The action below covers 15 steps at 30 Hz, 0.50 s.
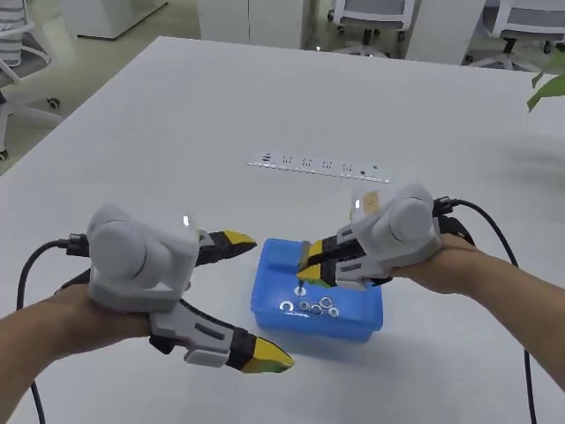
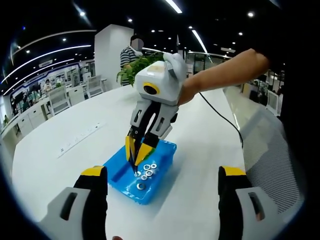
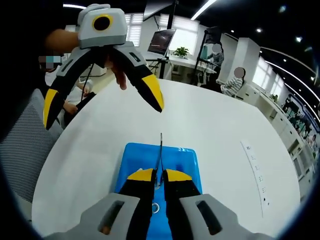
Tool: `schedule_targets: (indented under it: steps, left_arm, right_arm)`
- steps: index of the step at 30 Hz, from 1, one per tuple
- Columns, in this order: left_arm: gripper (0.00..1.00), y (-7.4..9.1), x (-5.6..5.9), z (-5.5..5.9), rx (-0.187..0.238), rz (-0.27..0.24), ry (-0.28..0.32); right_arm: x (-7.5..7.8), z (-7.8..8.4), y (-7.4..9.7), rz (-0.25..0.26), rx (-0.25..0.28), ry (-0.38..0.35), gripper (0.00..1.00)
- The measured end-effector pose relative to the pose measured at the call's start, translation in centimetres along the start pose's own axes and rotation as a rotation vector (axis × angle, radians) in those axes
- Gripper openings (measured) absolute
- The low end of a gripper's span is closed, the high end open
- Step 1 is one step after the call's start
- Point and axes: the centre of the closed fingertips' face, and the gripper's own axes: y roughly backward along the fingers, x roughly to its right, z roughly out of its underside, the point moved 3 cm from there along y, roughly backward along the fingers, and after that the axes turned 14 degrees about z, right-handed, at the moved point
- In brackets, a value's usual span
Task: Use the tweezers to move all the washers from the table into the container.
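White table (image 1: 265,97) stretches wide across the head view, plain and matte. Office chairs (image 1: 18,53) stand off its upper left edge, with more along the top. In the centre of the frame a white socket strip (image 1: 318,165) sits flush in the tabletop, and a green leaf (image 1: 547,88) pokes in at far upper right. The left gripper view opens up the room: ceiling lights, desks, and a plant (image 2: 137,65) behind.

Lower left in the head view, the left gripper (image 1: 254,300) is spread wide with nothing between its yellow-tipped jaws, just beside the container's left wall. At bottom centre the blue container (image 1: 357,322) rests flat on the table. Five or so washers (image 1: 309,306) lie clustered inside along its near side.

Right of centre, the right gripper (image 1: 311,265) hangs over the container, jaws pinched narrow on the tweezers (image 3: 160,150). In the left gripper view the tweezer tips point down just beside the washers.
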Motion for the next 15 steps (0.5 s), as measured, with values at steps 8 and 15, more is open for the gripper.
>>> schedule_targets:
  steps: [8, 15]
  left_arm:
    - [0.94, -0.4, -0.6, -0.2, -0.001, 0.012, -0.006]
    - [0.77, -0.8, -1.6, -0.8, 0.003, 0.026, -0.031]
  right_arm:
    - [0.1, 0.9, -0.2, 0.007, -0.013, -0.002, 0.08]
    - [0.2, 1.5, -0.3, 0.005, -0.023, 0.009, 0.08]
